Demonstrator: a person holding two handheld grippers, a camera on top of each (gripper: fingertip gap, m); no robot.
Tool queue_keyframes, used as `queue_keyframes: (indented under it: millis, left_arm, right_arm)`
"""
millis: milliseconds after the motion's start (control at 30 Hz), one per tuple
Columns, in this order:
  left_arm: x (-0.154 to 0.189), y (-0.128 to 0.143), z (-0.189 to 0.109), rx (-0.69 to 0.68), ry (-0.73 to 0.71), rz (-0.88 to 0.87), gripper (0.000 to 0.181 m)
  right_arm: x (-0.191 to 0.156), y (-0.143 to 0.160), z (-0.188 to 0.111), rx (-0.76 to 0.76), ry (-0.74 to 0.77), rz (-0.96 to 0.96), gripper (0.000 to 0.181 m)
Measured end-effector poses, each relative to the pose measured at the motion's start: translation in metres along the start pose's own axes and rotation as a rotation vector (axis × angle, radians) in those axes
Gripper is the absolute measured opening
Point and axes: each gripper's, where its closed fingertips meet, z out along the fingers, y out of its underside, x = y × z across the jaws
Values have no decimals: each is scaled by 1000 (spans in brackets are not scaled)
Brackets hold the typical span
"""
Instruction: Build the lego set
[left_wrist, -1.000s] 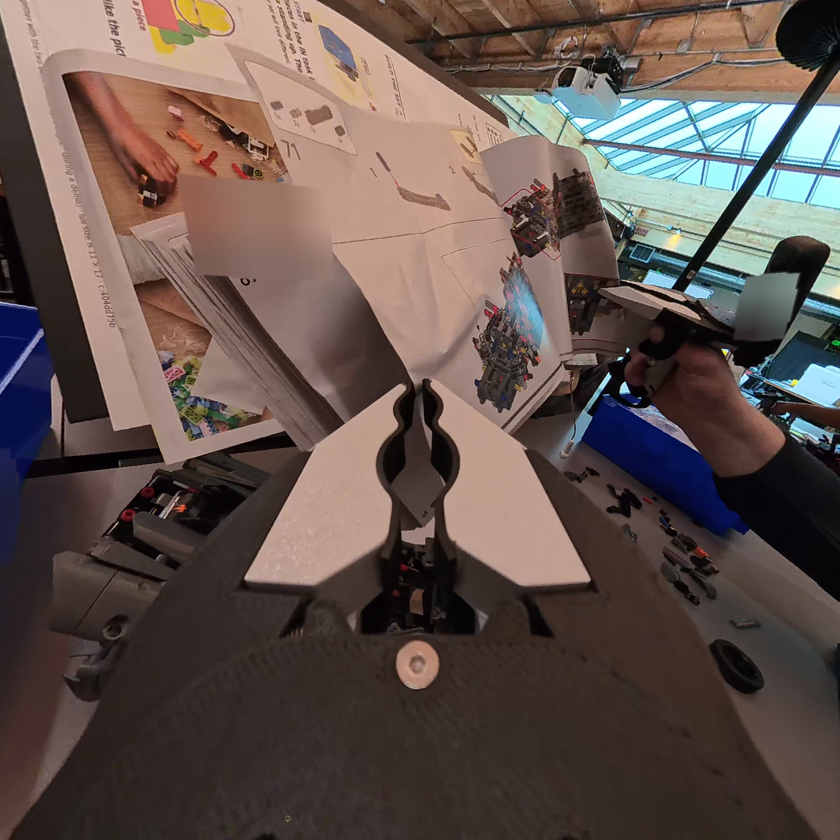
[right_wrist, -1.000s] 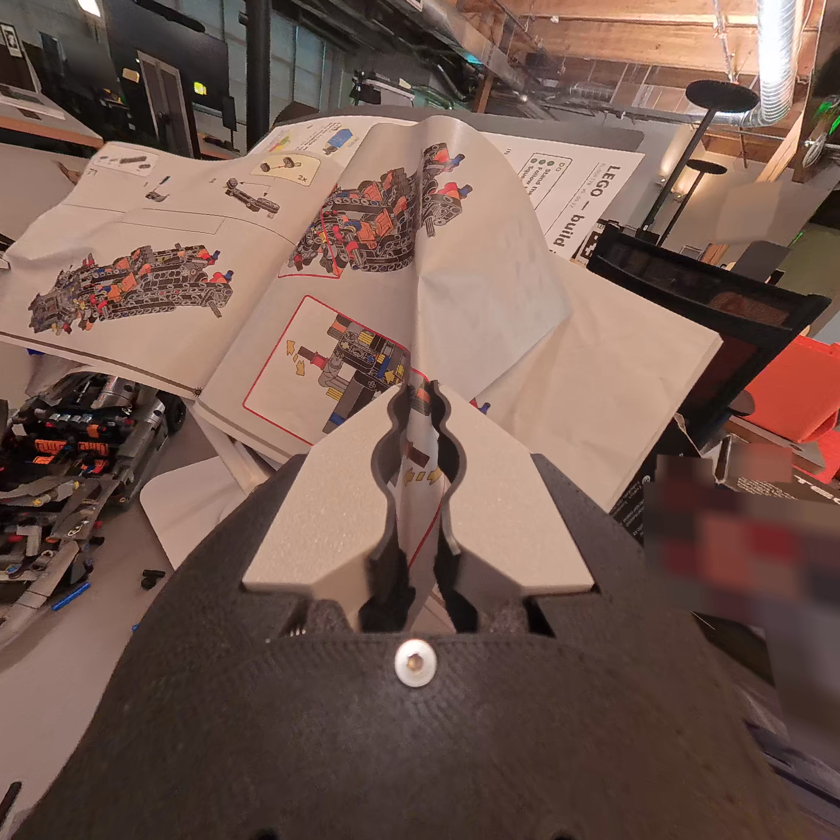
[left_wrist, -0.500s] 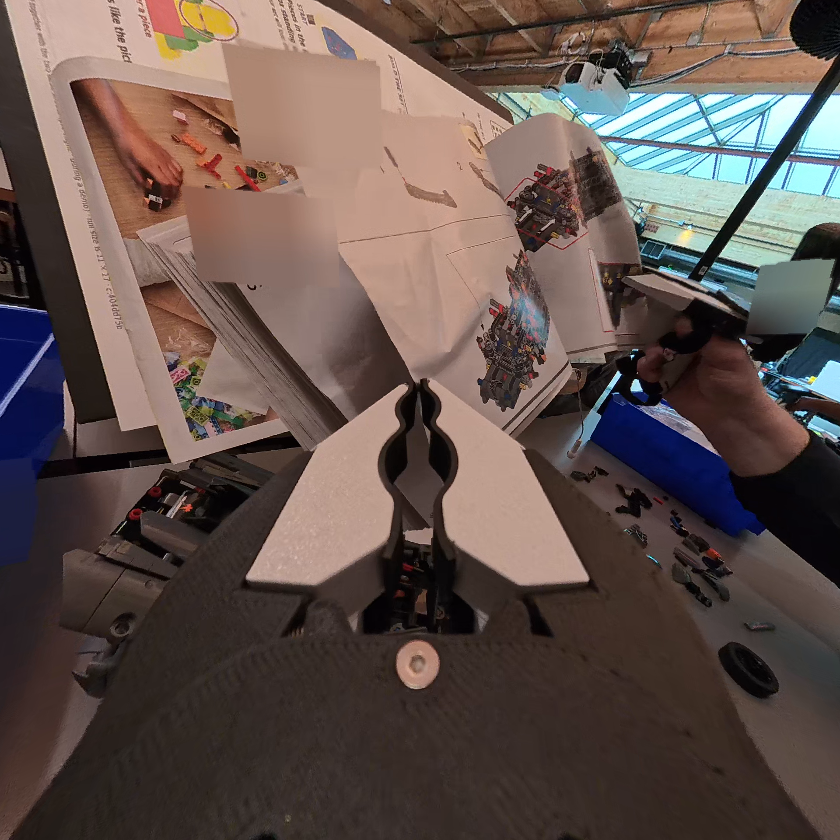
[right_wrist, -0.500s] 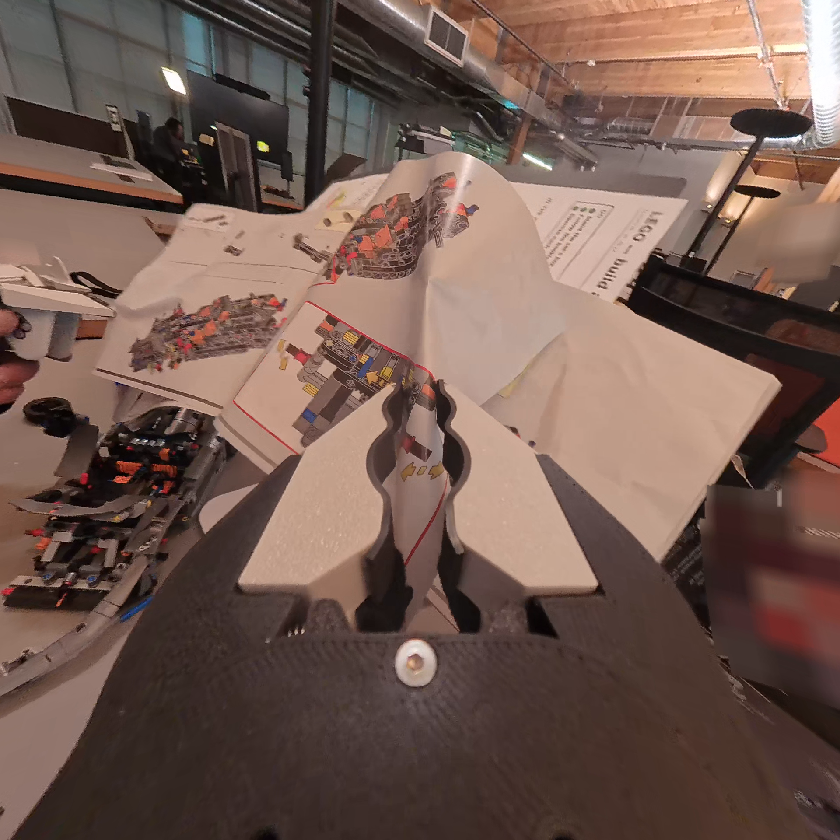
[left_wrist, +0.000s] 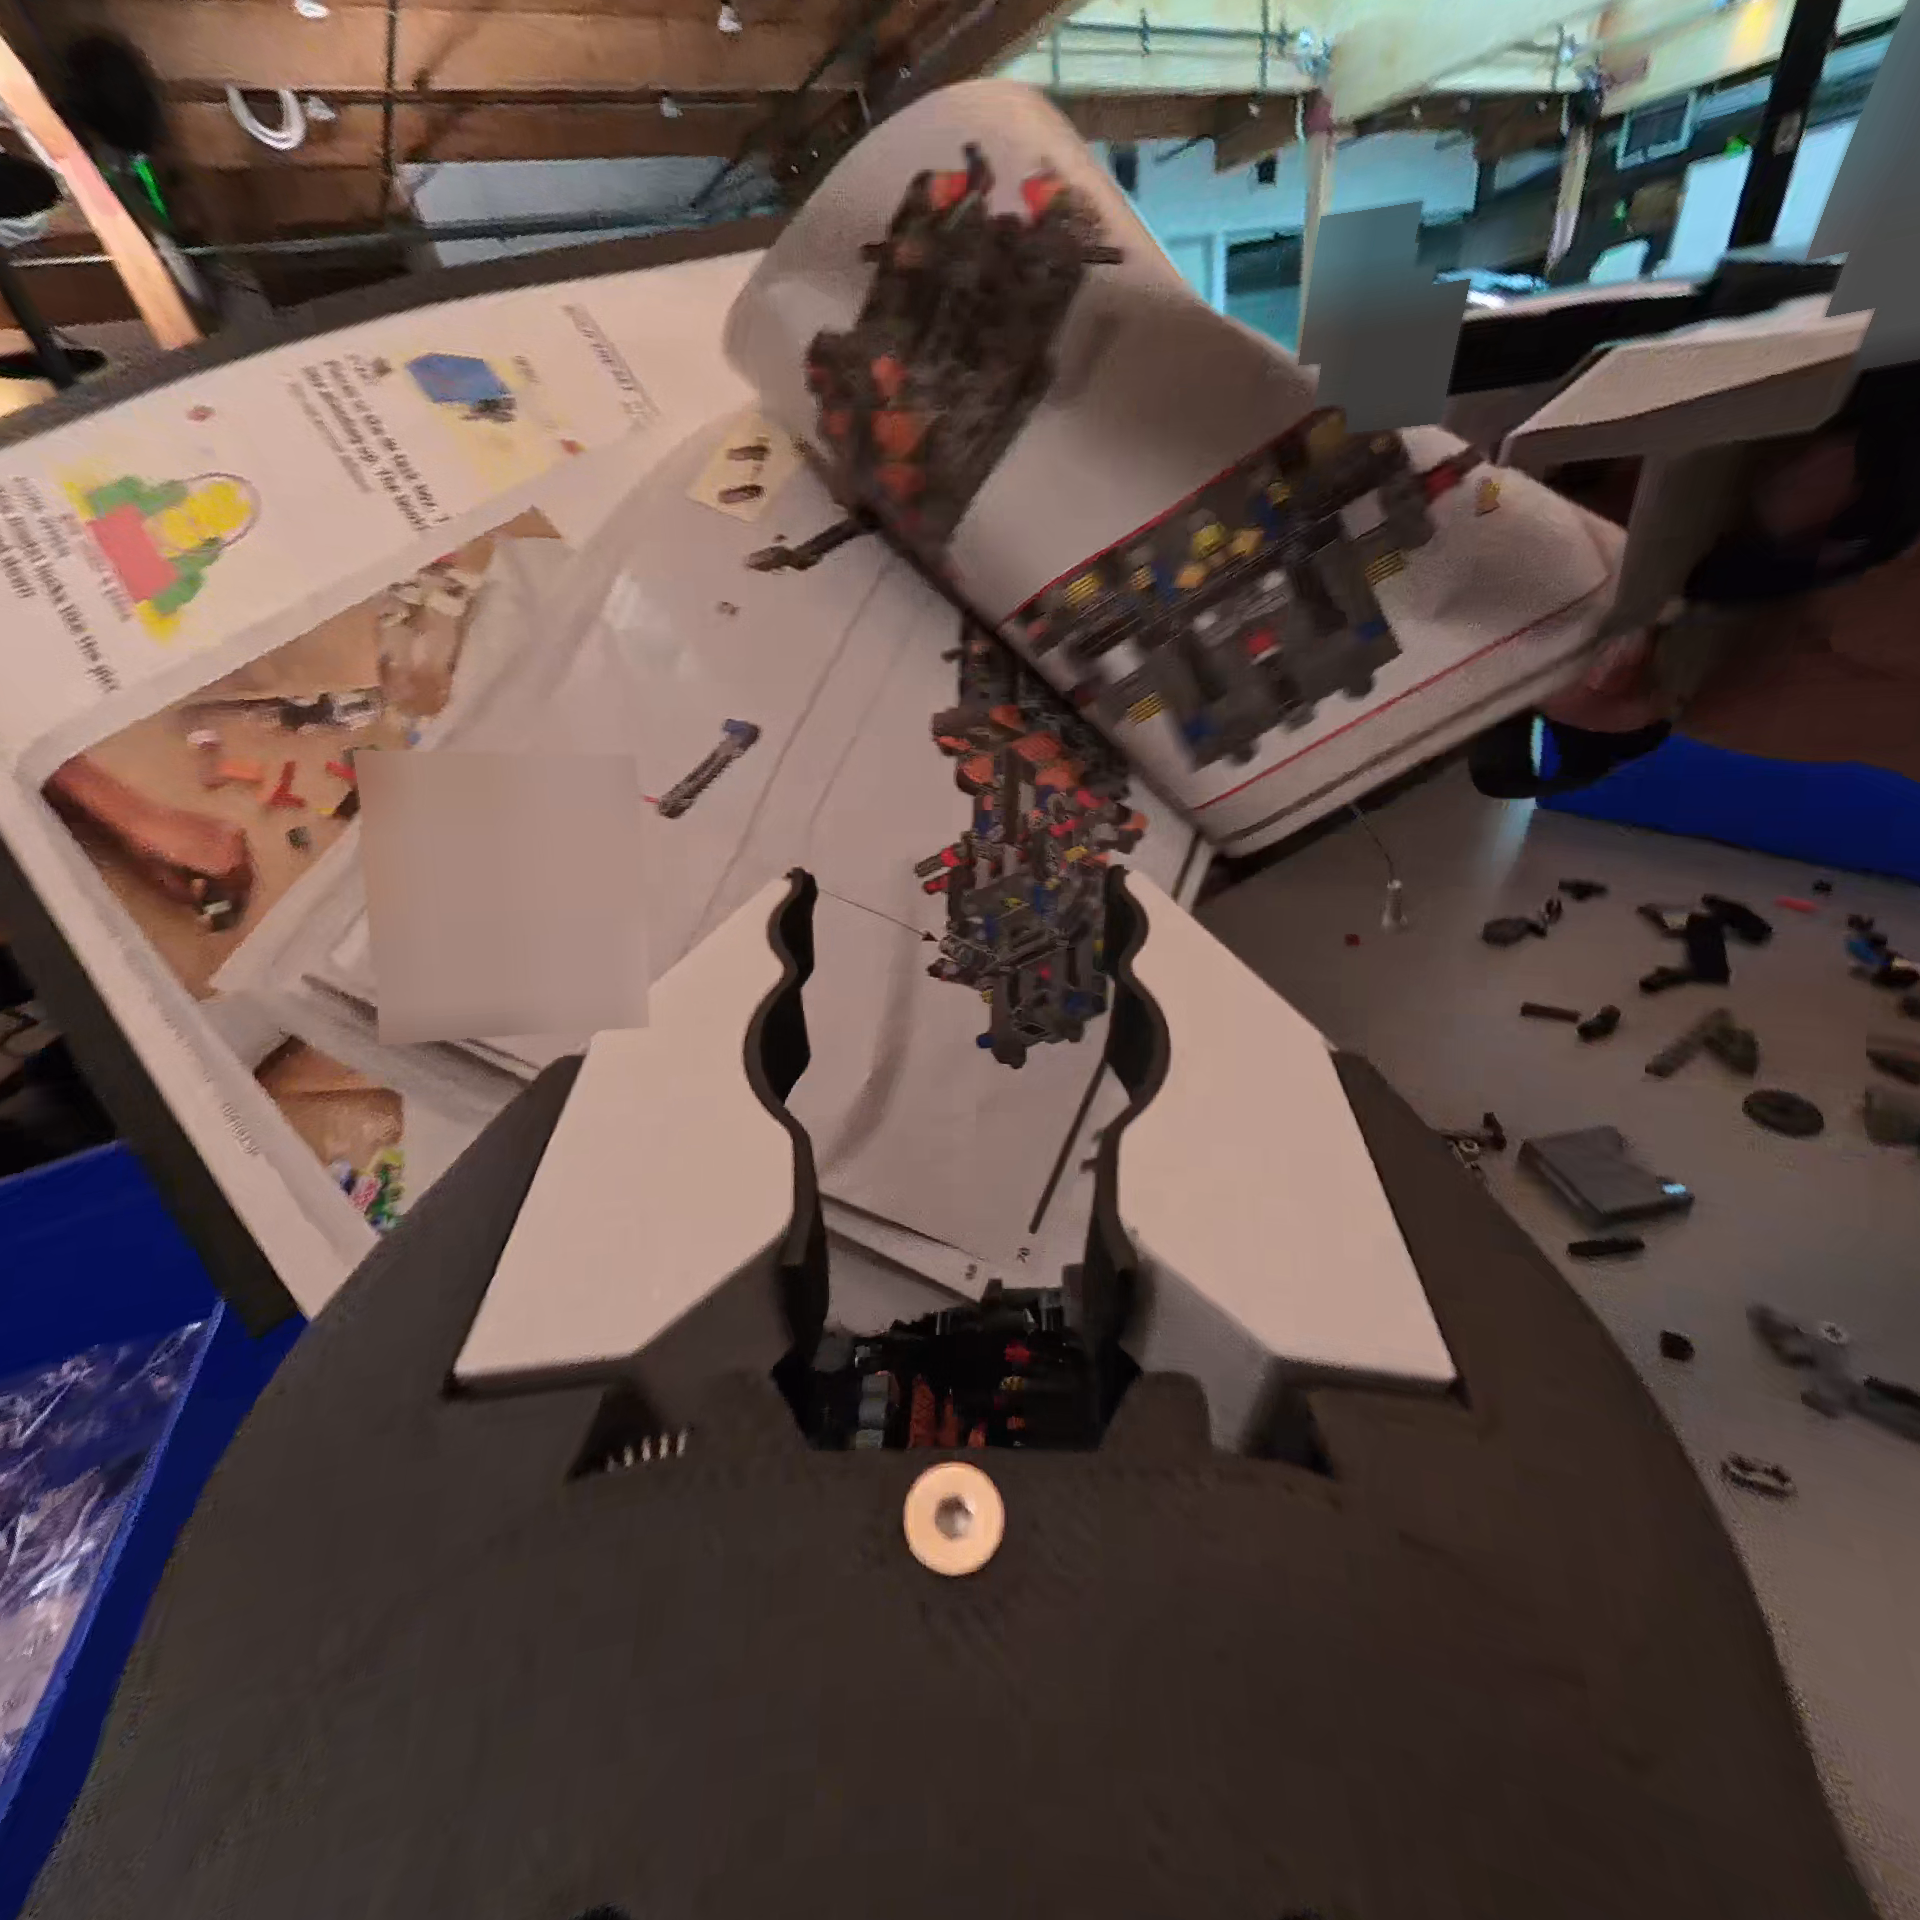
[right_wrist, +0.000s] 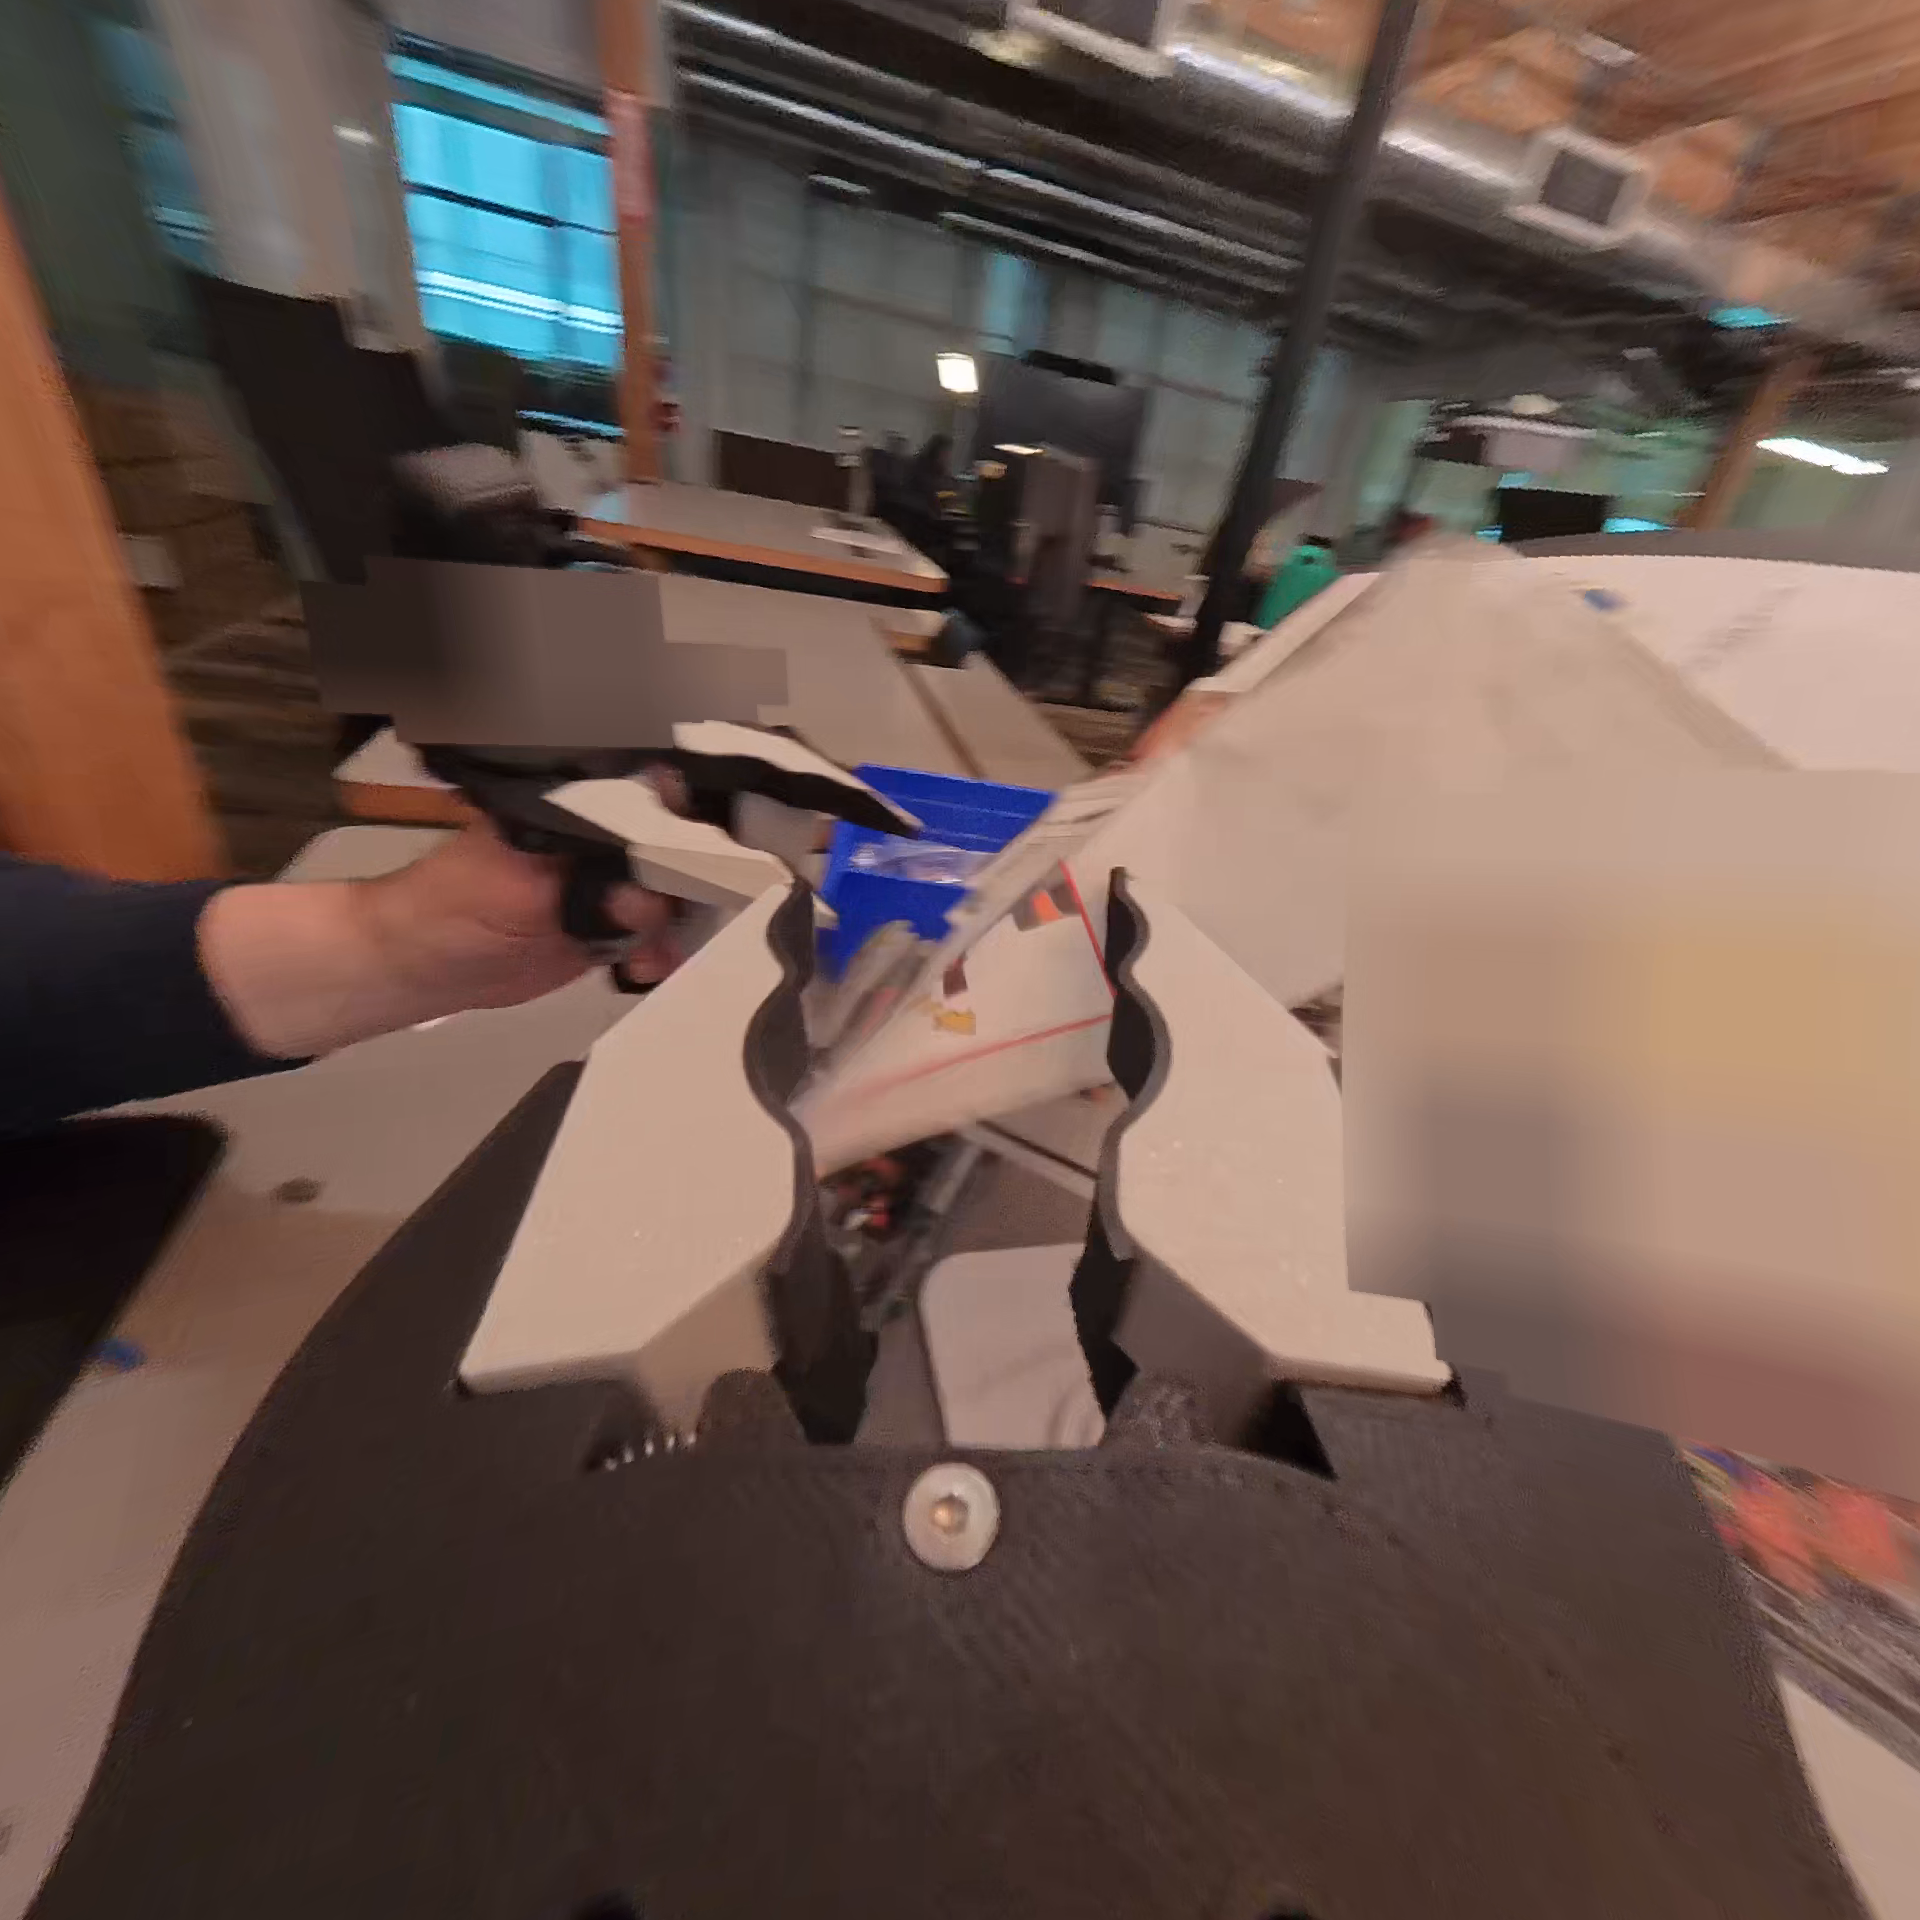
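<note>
The open instruction booklet (left_wrist: 831, 727) leans against a board behind the table. One loose page (left_wrist: 1143, 520) curls up over its right half. My left gripper (left_wrist: 956, 894) is open and empty in front of the booklet, above the dark lego model (left_wrist: 956, 1382), which shows only between the finger bases. My right gripper (right_wrist: 956, 904) is open, and the curled page's edge (right_wrist: 997, 987) runs between its spread fingers. In the left wrist view the right gripper (left_wrist: 1662, 416) is at the page's far right edge. In the right wrist view the left gripper (right_wrist: 873, 873) is held at the left.
Several loose dark lego pieces (left_wrist: 1704, 966), a flat grey piece (left_wrist: 1600, 1174) and a black wheel (left_wrist: 1782, 1112) lie on the grey table at the right. A blue bin (left_wrist: 1766, 800) stands behind them. Another blue bin (left_wrist: 83, 1455) with clear bags is at the left.
Both grippers were shut on booklet pages and are now open. Both views have swung sharply, and the page held by the right gripper has curled over the booklet.
</note>
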Motion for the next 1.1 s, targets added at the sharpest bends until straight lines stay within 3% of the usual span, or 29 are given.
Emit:
queue_keyframes:
  millis: [100,200,367,467,533,667,800,1100]
  left_arm:
    - [15,8,9,-37,35,42,61]
    - [17,12,12,-39,61,11,65]
    - [20,8,9,1,129,-79,64]
    - [30,2,7,36,227,-144,62]
    - [35,3,8,40,281,-211,65]
    - [36,10,9,38,361,-361,71]
    - [36,7,3,93,465,-495,76]
    - [35,-14,-11,203,559,-564,96]
  right_arm:
    - [-36,3,9,-3,-164,-12,63]
    - [-41,-3,3,38,-201,-36,62]
    - [24,-7,-18,43,60,-3,52]
    - [73,17,-35,-85,288,-50,42]
    - [84,38,-36,-175,316,-22,43]
    - [51,64,-10,-250,144,18,43]
    - [10,92,7,-389,-2,-188,44]
    - [11,68,0,-303,-4,-193,41]
